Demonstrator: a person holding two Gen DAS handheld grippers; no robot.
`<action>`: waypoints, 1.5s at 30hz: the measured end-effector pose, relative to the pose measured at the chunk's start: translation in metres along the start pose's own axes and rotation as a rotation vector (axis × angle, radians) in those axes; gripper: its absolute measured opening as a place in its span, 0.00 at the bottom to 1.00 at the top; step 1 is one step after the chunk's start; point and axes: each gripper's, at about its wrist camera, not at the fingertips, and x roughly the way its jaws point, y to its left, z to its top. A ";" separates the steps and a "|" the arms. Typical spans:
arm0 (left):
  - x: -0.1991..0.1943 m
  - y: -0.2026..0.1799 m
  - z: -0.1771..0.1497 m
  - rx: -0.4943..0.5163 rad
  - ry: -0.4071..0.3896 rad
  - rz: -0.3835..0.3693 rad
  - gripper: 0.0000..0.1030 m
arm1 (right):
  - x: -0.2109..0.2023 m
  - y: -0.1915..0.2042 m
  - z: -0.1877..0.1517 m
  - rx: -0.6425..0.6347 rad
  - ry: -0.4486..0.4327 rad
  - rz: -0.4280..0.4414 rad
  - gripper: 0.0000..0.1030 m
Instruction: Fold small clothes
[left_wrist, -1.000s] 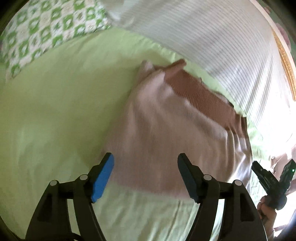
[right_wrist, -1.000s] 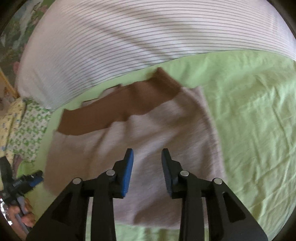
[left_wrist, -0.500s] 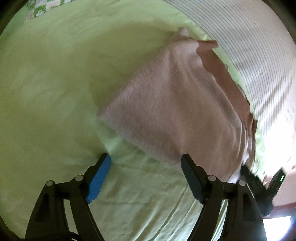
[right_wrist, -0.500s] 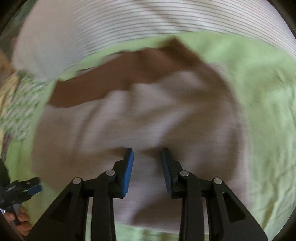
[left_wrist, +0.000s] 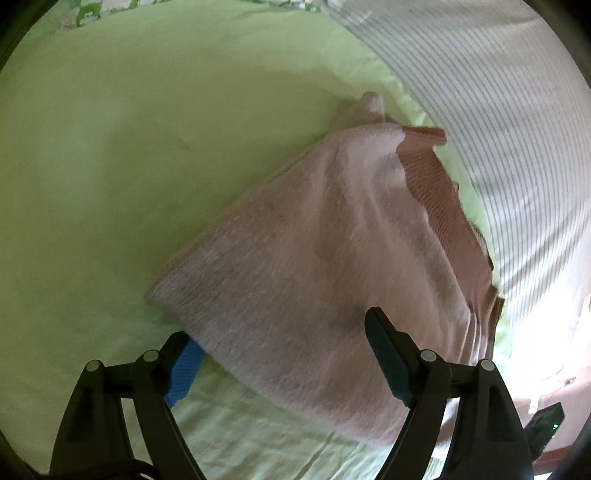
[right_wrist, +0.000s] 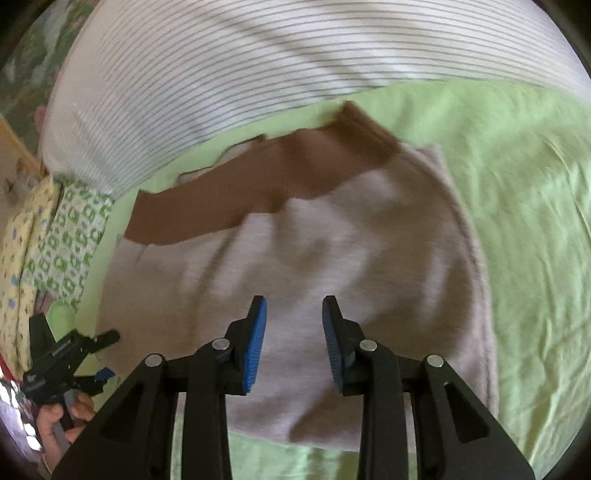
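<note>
We saw the left gripper (left_wrist: 284, 354) wide apart astride the pink knit garment's (left_wrist: 332, 258) corner, seemingly touching it, the right gripper (right_wrist: 294, 320) narrowly parted above.

- Your pink garment (left_wrist: 314, 266) is soft, fuzzy knit cloth, matt; its brown band (left_wrist: 436, 192) looks ribbed
- The green sheet (left_wrist: 129, 147) under it is smooth woven cloth, lightly creased, matt
- The striped bedding (right_wrist: 221, 74) reads as thin, smooth cloth
- The patterned fabric (right_wrist: 70, 236) is printed cloth
- Your left gripper (left_wrist: 284, 354) and right gripper (right_wrist: 293, 332) are matt black plastic; blue ridged pads (right_wrist: 255, 347); shiny metal pins
</note>
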 end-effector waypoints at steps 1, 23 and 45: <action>0.000 -0.002 0.000 0.009 -0.011 0.006 0.65 | 0.002 0.003 0.000 -0.005 0.003 -0.005 0.32; -0.032 -0.262 -0.136 0.970 -0.093 -0.261 0.08 | -0.063 -0.084 0.007 0.232 -0.128 0.000 0.32; 0.013 -0.142 -0.130 0.897 0.043 0.041 0.70 | 0.010 -0.035 0.068 0.044 0.094 0.223 0.59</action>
